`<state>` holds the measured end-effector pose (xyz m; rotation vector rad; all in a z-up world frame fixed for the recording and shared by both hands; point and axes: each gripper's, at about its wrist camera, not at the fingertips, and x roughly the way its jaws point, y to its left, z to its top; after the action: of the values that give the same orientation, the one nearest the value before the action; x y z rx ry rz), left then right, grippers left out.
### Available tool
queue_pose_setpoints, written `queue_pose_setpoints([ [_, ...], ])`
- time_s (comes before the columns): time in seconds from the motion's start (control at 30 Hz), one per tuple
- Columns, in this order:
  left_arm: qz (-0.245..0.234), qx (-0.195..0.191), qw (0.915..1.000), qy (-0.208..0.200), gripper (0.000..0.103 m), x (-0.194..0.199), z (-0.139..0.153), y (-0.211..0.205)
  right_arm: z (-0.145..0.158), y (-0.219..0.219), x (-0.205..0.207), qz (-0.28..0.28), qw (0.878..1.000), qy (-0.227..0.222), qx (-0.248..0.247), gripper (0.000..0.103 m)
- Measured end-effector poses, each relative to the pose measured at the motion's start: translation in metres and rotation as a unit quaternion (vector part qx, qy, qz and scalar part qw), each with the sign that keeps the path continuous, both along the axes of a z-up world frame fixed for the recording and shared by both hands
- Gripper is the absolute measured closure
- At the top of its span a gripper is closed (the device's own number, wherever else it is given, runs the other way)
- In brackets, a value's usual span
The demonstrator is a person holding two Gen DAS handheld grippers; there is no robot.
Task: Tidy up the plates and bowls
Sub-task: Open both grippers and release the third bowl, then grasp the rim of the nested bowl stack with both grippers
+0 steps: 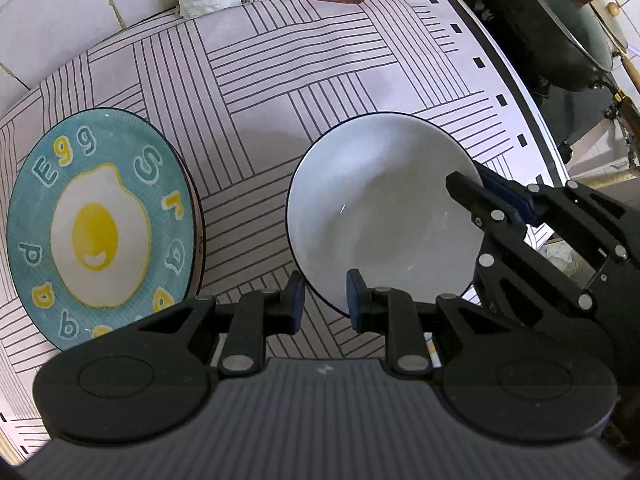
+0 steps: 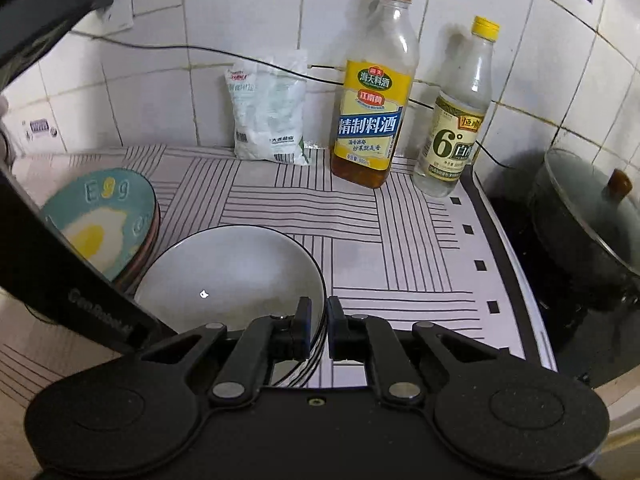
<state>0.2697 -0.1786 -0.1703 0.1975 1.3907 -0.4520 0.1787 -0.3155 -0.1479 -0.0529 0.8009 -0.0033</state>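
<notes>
Two wrist views of a patterned counter mat (image 1: 320, 92) with a stack of white bowls (image 1: 380, 200) and an egg-print plate (image 1: 100, 224).

Left wrist view: the left gripper (image 1: 323, 300) points forward and slightly down, level across the frame. Its jaws stand spread, straddling the near rim of the top bowl at 6 o'clock; one blue pad sits outside the rim, the other inside, with a visible gap on each side. The right gripper (image 1: 480, 188) enters from 4 o'clock, angled toward the bowl's centre, one finger lying inside the rim at 3 o'clock and the blue pad outside.

Right wrist view: the right gripper (image 2: 318, 328) has its fingers drawn close around the bowls' (image 2: 232, 276) rim at their 4 o'clock edge, pinching it. Several dark-edged rims show beneath, indicating stacked bowls. The plate (image 2: 104, 224) rests on other dishes at 10 o'clock from the bowls, just beside them.

Background, 12 to 2 o'clock: a white bag (image 2: 270, 116), a cooking wine bottle (image 2: 372, 92), a vinegar bottle (image 2: 456, 120), and a lidded pot (image 2: 588, 220).
</notes>
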Motion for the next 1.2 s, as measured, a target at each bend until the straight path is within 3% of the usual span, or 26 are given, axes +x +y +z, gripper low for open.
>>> queue_pose_setpoints([
  [0.17, -0.003, 0.003, 1.0000, 0.003, 0.082, 0.002, 0.000, -0.001, 0.000, -0.002, 0.002, -0.006, 1.000, -0.001, 0.012, 0.090],
  [0.27, -0.004, 0.005, 1.0000, -0.006, 0.077, 0.001, 0.005, -0.003, 0.003, -0.003, -0.002, -0.004, 1.000, -0.012, 0.014, 0.089],
  [0.33, -0.001, 0.002, 0.9999, -0.012, 0.072, -0.001, 0.009, -0.003, 0.009, -0.006, -0.008, -0.016, 0.999, -0.032, 0.010, 0.078],
  [0.43, 0.008, -0.001, 0.9997, -0.024, 0.066, -0.006, 0.018, 0.000, 0.020, -0.015, -0.016, -0.029, 0.998, -0.063, 0.006, 0.072],
  [0.53, 0.022, -0.016, 0.9991, -0.033, 0.064, -0.012, 0.028, 0.007, 0.031, -0.032, -0.025, -0.034, 0.995, -0.087, 0.037, 0.066],
  [0.8, 0.070, -0.029, 0.9944, -0.074, 0.061, -0.036, 0.064, 0.023, 0.040, -0.062, -0.051, 0.049, 0.990, -0.107, 0.073, 0.050],
  [0.9, 0.098, -0.032, 0.9901, -0.095, 0.053, -0.046, 0.073, 0.032, 0.032, -0.069, -0.057, 0.080, 0.987, -0.111, 0.086, 0.045],
  [1.03, 0.145, -0.038, 0.9823, -0.113, 0.049, -0.048, 0.074, 0.051, 0.015, -0.068, -0.052, 0.110, 0.986, -0.106, 0.064, 0.043],
  [1.2, 0.179, -0.071, 0.9718, -0.136, 0.044, -0.057, 0.066, 0.064, 0.000, -0.070, -0.053, 0.139, 0.980, -0.106, 0.092, 0.032],
])
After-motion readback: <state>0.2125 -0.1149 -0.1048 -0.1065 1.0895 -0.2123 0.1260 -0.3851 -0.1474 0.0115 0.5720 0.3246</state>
